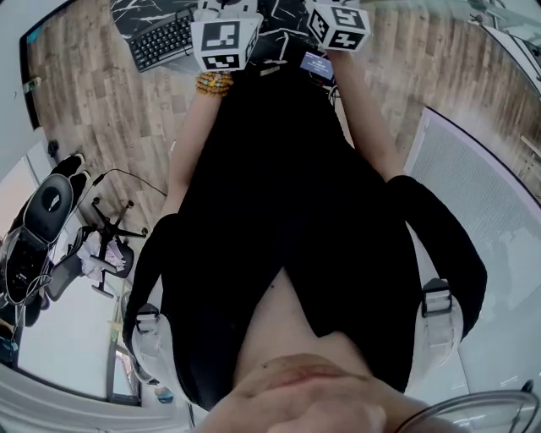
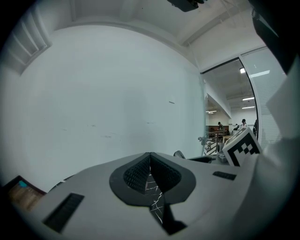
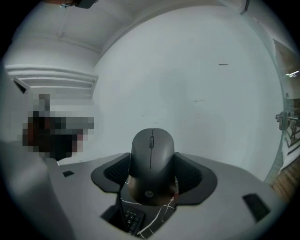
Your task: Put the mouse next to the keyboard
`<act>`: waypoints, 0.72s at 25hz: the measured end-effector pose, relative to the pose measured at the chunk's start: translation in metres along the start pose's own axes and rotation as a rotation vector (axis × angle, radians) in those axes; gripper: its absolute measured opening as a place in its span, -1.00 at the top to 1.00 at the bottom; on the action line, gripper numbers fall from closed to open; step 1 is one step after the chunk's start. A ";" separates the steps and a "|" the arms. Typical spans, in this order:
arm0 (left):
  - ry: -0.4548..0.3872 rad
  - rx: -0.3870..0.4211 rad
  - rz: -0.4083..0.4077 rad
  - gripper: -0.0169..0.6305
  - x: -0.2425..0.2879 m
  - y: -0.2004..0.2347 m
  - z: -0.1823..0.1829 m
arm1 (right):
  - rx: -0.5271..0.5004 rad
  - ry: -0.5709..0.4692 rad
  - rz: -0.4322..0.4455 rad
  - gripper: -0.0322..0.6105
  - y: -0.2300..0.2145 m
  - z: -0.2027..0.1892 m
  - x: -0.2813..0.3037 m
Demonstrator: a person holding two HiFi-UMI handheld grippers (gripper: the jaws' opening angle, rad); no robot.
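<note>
A dark grey HP mouse (image 3: 151,164) stands nose-up between the black ribbed pads of my right gripper (image 3: 151,180), which is shut on it. Below it, through the gap, a corner of the black keyboard (image 3: 130,220) shows on a black marbled mat (image 3: 159,213). The jaws of my left gripper (image 2: 150,174) are pressed together with nothing between them. In the head view the keyboard (image 1: 161,38) lies at the top left on the mat. Only the left marker cube (image 1: 225,42) and the right marker cube (image 1: 338,25) show there; the person's black-clad body hides the jaws.
A white wall fills both gripper views. The right gripper's marker cube (image 2: 241,146) sits at the right of the left gripper view, before a glass partition (image 2: 234,108). In the head view an office chair (image 1: 51,211) stands on the wooden floor (image 1: 110,101) at left.
</note>
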State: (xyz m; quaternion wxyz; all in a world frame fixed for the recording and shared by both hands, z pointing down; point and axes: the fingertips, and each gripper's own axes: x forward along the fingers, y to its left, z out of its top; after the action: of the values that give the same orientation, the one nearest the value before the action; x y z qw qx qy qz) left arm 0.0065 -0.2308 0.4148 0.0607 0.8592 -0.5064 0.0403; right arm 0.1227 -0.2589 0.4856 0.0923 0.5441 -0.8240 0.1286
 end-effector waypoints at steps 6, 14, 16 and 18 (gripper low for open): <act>0.034 0.011 0.006 0.91 0.001 0.003 -0.010 | 0.015 0.078 -0.015 0.01 -0.011 -0.036 0.015; 0.074 0.019 0.012 0.91 0.004 0.008 -0.022 | 0.093 0.171 -0.027 0.01 -0.024 -0.084 0.029; 0.085 0.019 0.012 0.91 0.005 0.008 -0.026 | 0.109 0.197 -0.028 0.01 -0.027 -0.096 0.033; 0.096 0.018 0.011 0.91 0.006 0.009 -0.029 | 0.129 0.224 -0.027 0.01 -0.030 -0.110 0.038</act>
State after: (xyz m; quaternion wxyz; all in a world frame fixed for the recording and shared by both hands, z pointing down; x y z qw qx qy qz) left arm 0.0017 -0.2361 0.4452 0.0768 0.8540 -0.5073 0.0864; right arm 0.1373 -0.2688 0.6043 0.1501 0.5420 -0.7913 0.2399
